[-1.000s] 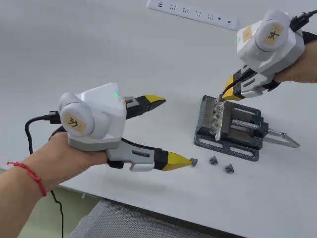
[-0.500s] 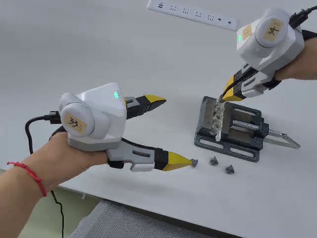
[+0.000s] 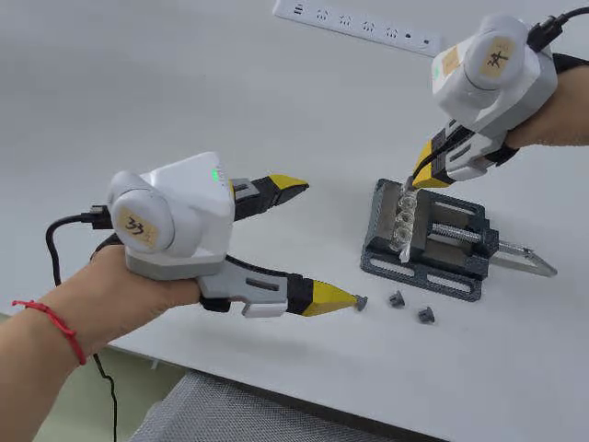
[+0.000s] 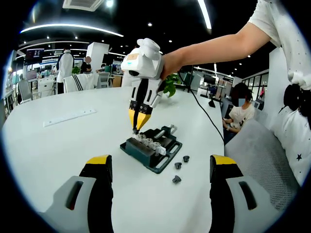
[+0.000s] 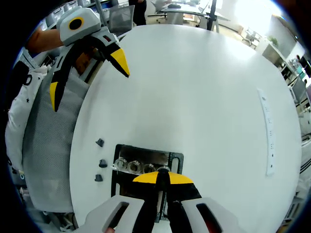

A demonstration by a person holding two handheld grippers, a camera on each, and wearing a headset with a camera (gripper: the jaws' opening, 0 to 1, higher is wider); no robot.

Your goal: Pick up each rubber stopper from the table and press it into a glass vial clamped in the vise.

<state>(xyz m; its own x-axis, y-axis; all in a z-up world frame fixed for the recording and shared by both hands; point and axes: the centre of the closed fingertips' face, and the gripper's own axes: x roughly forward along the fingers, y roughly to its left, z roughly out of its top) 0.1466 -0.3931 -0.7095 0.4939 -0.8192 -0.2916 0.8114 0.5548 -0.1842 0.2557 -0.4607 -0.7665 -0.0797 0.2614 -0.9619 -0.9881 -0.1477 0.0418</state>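
Observation:
A black vise (image 3: 442,247) clamps a row of clear glass vials (image 3: 402,221) on the white table. My right gripper (image 3: 409,183) points steeply down with its tips on the far end vial. It is shut, and a small dark stopper (image 4: 135,130) shows at its tips. In the right gripper view the shut gripper (image 5: 163,177) covers that vial, with the other vials (image 5: 133,166) to the left. Three grey rubber stoppers (image 3: 397,298) lie on the table in front of the vise. My left gripper (image 3: 324,245) hovers open beside them, its lower tip close to the nearest stopper (image 3: 361,301).
A white power strip (image 3: 359,25) lies at the far side of the table. The vise handle (image 3: 525,258) sticks out to the right. The table's front edge (image 3: 276,391) runs just below my left gripper, with a grey mesh chair beneath.
My right gripper's body has shifted slightly up and to the left while its tips stay on the far vial. My left gripper has held still.

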